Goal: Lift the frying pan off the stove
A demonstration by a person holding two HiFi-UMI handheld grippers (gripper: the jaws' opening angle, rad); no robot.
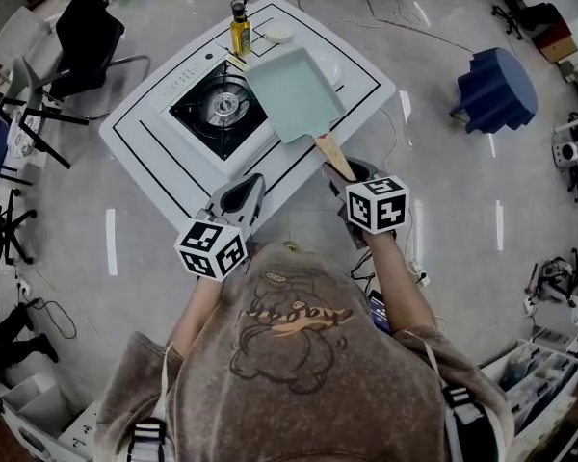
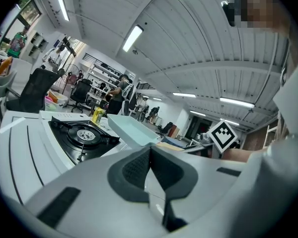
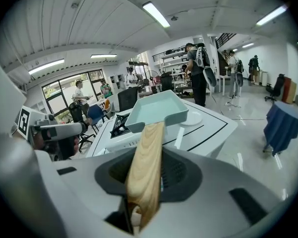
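Right gripper [image 3: 145,182]: jaws slightly apart, clamped on the wooden handle [image 3: 148,157].
Left gripper [image 2: 150,167]: jaws together, nothing between them.
Frying pan [image 1: 296,92]: off the burner, over the right edge of the stove [image 1: 217,107].
Hidden: the handle's end, sunk between the jaws.
Unclear: whether the pan's base touches the stove.
Head view only: the bare burner.
Right gripper view only: the grip itself.

Bright, even light from ceiling strip lamps [image 2: 134,37], glare on the glossy floor [image 3: 243,152], head view duller and grey, heavy fisheye bending and black corners in the 2 gripper views, foreground soft.
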